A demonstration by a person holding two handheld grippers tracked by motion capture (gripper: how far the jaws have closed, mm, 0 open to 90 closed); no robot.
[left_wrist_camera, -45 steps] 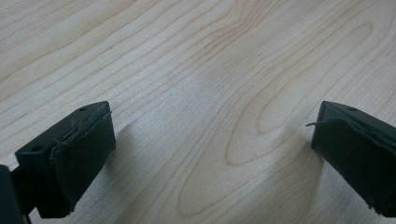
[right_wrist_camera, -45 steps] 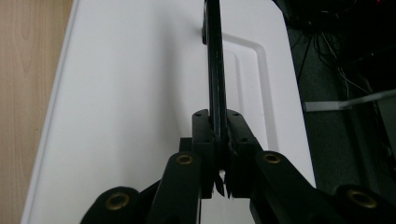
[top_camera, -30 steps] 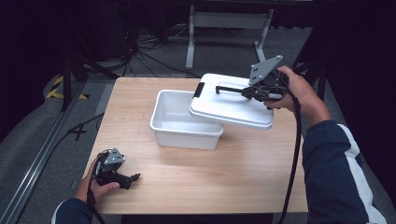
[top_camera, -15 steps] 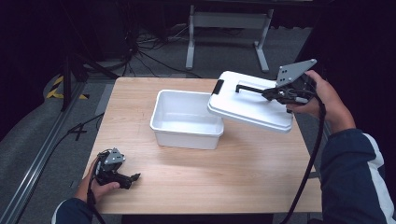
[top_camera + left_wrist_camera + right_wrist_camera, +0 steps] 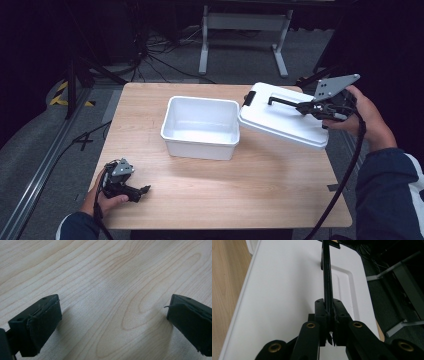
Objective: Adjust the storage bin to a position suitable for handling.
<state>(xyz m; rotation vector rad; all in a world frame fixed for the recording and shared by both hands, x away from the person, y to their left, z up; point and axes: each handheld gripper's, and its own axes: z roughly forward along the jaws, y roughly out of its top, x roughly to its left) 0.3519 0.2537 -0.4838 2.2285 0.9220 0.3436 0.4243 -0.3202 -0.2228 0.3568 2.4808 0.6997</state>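
Note:
A white box [image 5: 201, 128] stands uncovered in the middle of the wooden table [image 5: 250, 195], and nothing shows inside it. Its white lid [image 5: 280, 122] hangs tilted in the air to the right of the box, over the table's right edge. My right gripper [image 5: 306, 107] is shut on the lid's black handle [image 5: 285, 102]; in the right gripper view the handle [image 5: 327, 277] runs straight between the closed jaws, above the lid [image 5: 287, 290]. My left gripper [image 5: 142, 190] rests low at the table's front left corner, open, with bare wood between its pads [image 5: 45, 320].
A black latch [image 5: 248, 98] sits on the lid's near-left end. Beyond the table stand a metal stand [image 5: 240, 30] and cables on grey floor. A rail [image 5: 45, 165] runs along the table's left side.
My right gripper has carried the lid to the right, off the box and out past the table's right edge. The left gripper has stayed put.

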